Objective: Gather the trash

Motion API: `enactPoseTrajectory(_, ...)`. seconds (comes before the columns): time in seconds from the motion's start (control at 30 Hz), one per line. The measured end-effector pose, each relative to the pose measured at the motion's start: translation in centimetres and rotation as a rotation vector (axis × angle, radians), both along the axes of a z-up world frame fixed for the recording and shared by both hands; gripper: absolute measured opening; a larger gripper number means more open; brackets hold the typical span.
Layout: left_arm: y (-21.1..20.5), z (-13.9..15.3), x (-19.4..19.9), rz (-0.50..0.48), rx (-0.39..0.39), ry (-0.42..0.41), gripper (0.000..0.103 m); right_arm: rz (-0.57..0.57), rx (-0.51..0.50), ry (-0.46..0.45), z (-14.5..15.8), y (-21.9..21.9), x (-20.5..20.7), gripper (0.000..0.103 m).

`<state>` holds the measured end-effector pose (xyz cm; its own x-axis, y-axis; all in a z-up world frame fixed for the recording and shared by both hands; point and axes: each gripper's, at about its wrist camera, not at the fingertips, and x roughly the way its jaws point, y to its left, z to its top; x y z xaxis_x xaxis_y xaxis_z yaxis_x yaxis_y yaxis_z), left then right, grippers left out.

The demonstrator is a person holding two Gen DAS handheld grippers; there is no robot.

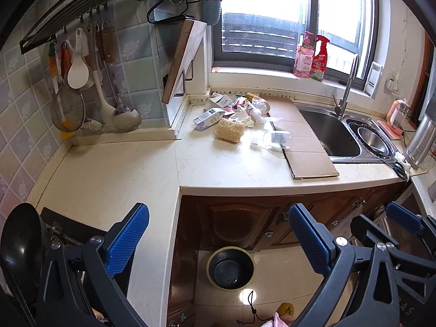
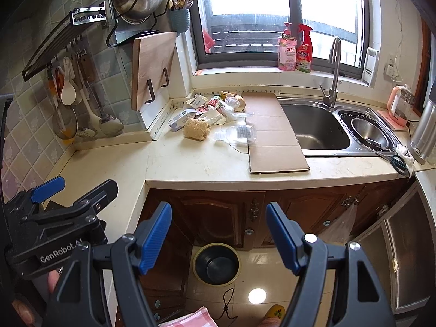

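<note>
Trash pile (image 2: 215,111) heaped on counter (image 2: 190,160) near window corner, bin (image 2: 216,265) on floor below. Left gripper (image 1: 218,242), right gripper (image 2: 219,234): fingers wide, empty, held back, likely readying reach.

A wooden cutting board (image 2: 152,68) is leaning upright against the tiled wall, with ladles and a strainer (image 1: 66,111) hanging from a rack to its left. A pink soap bottle (image 2: 286,47) and a red spray bottle (image 2: 304,49) are standing side by side on the windowsill. Scissors (image 2: 398,163) are lying beside the steel sink (image 2: 316,128), and a pink kettle (image 2: 399,107) is sitting at the counter's far right
</note>
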<state>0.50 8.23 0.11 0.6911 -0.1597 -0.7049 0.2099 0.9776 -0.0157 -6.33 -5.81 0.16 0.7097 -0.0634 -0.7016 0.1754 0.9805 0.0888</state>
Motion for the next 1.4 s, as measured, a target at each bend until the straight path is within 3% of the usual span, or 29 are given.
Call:
enactPoseTrajectory(0.23, 0.3, -0.1, 2.2, -0.051, -0.143, -0.006, 0.102, -0.005, -0.093, 0.013, 0.4, 0.0, 1.5, 0.072)
enactPoseTrajectory(0.4, -0.8, -0.7, 4.7, 0.001, -0.129, -0.015, 0.102, 0.042, -0.141, 0.026, -0.2, -2.2, 4.7, 0.072)
enactPoseTrajectory(0.63, -4.7, -3.0, 11.7, 0.116, -0.115, 0.106, 0.102, 0.194, -0.153, 0.031, -1.6, -7.5, 12.6, 0.072)
enactPoseTrajectory(0.93, -8.6, -8.5, 22.5, 0.276, -0.151, 0.276, 0.102, 0.413, -0.199, 0.152, -6.6, -12.9, 26.3, 0.072)
enactPoseTrajectory(1.1, -8.1, -12.0, 27.8, 0.362, -0.217, 0.366, 0.102, 0.553, -0.190, 0.206, -10.0, -13.5, 32.6, 0.072)
enactPoseTrajectory(1.2, -8.1, -13.9, 31.3, 0.379, -0.218, 0.411, 0.102, 0.649, -0.124, 0.242, -11.7, -13.1, 35.6, 0.072)
enactPoseTrajectory(1.4, -7.1, -16.5, 36.7, 0.382, -0.237, 0.477, 0.102, 0.768, -0.088, 0.352, -15.4, -11.5, 39.0, 0.072)
